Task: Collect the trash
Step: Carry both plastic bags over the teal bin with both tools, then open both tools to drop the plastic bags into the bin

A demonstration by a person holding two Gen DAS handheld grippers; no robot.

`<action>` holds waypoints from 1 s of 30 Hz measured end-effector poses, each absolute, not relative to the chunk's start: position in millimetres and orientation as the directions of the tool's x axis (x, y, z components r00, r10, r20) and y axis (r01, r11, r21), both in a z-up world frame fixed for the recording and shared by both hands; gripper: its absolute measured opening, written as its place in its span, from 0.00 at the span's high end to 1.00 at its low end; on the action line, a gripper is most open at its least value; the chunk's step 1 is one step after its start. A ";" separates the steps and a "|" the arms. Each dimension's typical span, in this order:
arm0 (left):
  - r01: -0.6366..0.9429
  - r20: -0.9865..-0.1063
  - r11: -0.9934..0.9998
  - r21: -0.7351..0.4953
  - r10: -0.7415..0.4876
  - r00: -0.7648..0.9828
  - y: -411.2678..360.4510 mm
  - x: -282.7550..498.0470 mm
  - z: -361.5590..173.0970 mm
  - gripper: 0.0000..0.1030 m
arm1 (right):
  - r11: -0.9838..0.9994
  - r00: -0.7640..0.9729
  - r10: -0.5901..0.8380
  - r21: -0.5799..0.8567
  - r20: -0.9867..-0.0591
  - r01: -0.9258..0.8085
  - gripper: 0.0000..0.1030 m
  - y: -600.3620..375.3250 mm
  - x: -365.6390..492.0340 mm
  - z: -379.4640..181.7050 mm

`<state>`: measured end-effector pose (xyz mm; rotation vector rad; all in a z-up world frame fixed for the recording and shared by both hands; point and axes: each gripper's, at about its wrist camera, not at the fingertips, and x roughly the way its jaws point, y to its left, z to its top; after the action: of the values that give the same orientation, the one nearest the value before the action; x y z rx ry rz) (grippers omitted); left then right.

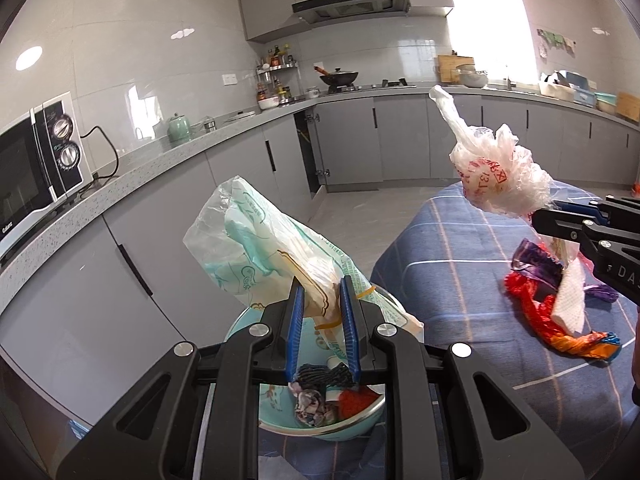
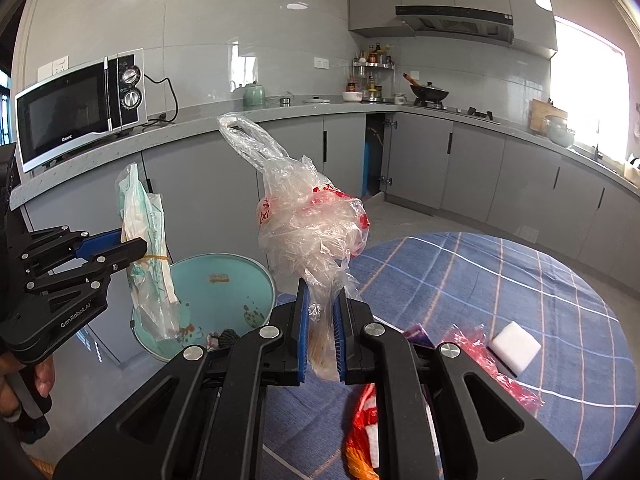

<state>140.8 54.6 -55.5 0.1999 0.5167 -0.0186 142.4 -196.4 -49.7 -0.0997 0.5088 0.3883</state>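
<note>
two light bags are pinched: left gripper (image 1: 322, 320) holds the green-printed wrapper (image 1: 276, 252) above the teal bin (image 2: 224, 280); right gripper (image 2: 320, 340) holds the crumpled bag (image 2: 308, 216) beside it, and either could slip or miss.

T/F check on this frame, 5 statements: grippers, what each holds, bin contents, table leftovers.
1. The left gripper is clamped on a teal-printed plastic package. True.
2. The right gripper is open and holds nothing. False: it is shut on a crumpled clear plastic bag with red print.
3. The teal bin already has trash in it. True.
4. The white sponge lies in the bin. False: it lies on the blue plaid tablecloth.
5. The orange-red wrapper is held by a gripper. False: it lies loose on the tablecloth.
</note>
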 end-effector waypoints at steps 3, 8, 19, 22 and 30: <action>0.058 -0.500 0.982 0.182 0.041 0.865 61.9 145.8 -57.7 0.82 | 0.919 0.798 0.342 -0.001 -0.496 -0.394 0.89 -189.2 146.8 -50.5; 0.049 -0.511 0.983 0.179 0.050 0.858 72.7 151.0 -62.3 0.82 | 0.914 0.793 0.350 -0.003 -0.498 -0.406 0.89 -180.1 156.0 -53.1; 0.016 -0.530 0.987 0.160 0.072 0.845 97.5 158.5 -70.7 0.82 | 0.899 0.775 0.375 -0.004 -0.509 -0.437 0.89 -153.9 174.6 -59.1; 0.004 -0.526 0.987 0.162 0.082 0.846 103.2 158.4 -69.8 0.82 | 0.895 0.772 0.382 -0.005 -0.508 -0.446 0.89 -148.2 177.0 -59.3; -0.021 -0.523 0.985 0.171 0.109 0.845 112.0 160.5 -69.9 0.82 | 0.882 0.762 0.396 -0.018 -0.512 -0.471 0.89 -135.0 181.5 -60.6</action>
<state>160.5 112.0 -69.9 0.1617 0.5602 0.0684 181.5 -135.0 -60.6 -0.1489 0.5224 0.4736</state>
